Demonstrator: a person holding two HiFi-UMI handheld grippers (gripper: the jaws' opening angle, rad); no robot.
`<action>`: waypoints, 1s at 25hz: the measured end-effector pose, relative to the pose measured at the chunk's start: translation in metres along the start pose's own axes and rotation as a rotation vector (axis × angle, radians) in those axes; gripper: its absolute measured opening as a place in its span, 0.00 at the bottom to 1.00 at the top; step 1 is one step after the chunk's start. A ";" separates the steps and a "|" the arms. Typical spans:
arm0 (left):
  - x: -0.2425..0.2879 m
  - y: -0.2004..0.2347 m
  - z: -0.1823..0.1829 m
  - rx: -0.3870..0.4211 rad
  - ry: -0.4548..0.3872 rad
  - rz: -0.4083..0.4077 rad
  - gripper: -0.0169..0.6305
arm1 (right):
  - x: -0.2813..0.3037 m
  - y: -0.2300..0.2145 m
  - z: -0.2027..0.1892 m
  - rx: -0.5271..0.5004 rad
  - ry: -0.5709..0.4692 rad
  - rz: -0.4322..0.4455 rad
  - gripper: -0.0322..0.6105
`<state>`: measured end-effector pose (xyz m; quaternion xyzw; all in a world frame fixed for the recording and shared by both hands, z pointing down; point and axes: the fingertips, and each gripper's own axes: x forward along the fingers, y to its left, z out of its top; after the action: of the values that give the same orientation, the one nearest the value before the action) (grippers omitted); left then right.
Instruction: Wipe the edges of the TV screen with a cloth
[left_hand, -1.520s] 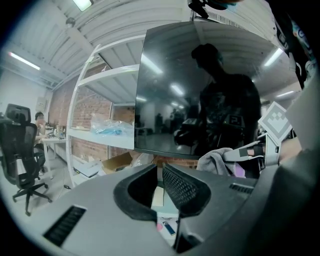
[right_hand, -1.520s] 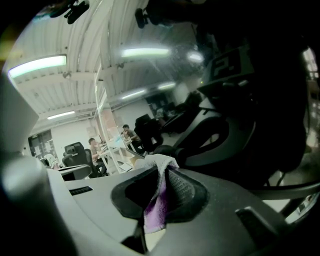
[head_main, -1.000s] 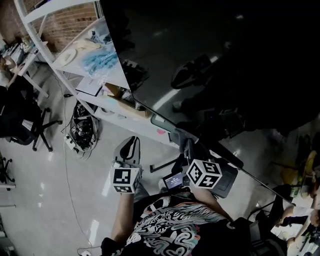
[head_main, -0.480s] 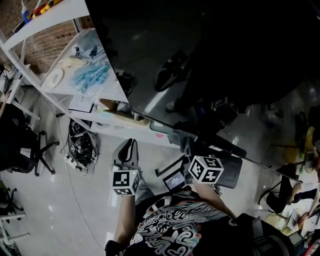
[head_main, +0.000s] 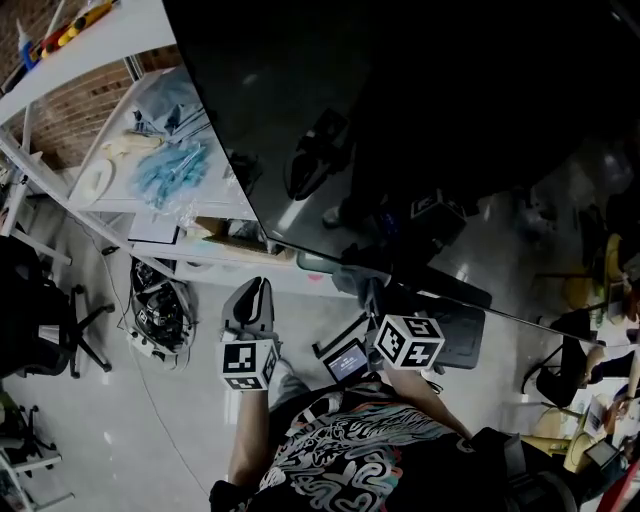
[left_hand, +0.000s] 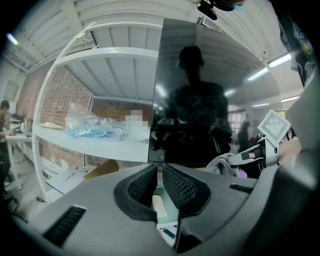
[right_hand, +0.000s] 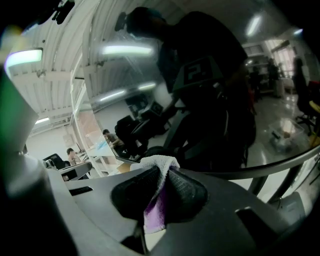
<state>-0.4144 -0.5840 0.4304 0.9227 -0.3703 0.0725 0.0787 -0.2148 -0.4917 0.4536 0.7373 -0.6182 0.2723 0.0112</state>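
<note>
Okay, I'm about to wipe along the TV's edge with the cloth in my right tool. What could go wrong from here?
1. Only a small tuft of the cloth sticks out past the right tool, so the tool's hard jaw tips might rub the TV screen itself.
2. The left tool, shut on nothing, points at the screen's edge beside the cluttered shelf. It might bump either one.
</note>
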 end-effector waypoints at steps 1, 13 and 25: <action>0.002 0.002 0.000 -0.002 -0.001 -0.004 0.10 | 0.002 0.002 0.000 0.005 0.002 -0.002 0.15; 0.001 0.030 0.003 -0.002 -0.012 -0.020 0.10 | 0.017 0.021 0.001 0.028 -0.011 -0.025 0.15; -0.008 0.069 0.005 0.009 -0.027 -0.042 0.10 | 0.036 0.048 -0.002 0.074 -0.034 -0.054 0.15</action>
<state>-0.4678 -0.6289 0.4306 0.9316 -0.3513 0.0602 0.0712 -0.2566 -0.5354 0.4547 0.7583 -0.5875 0.2819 -0.0195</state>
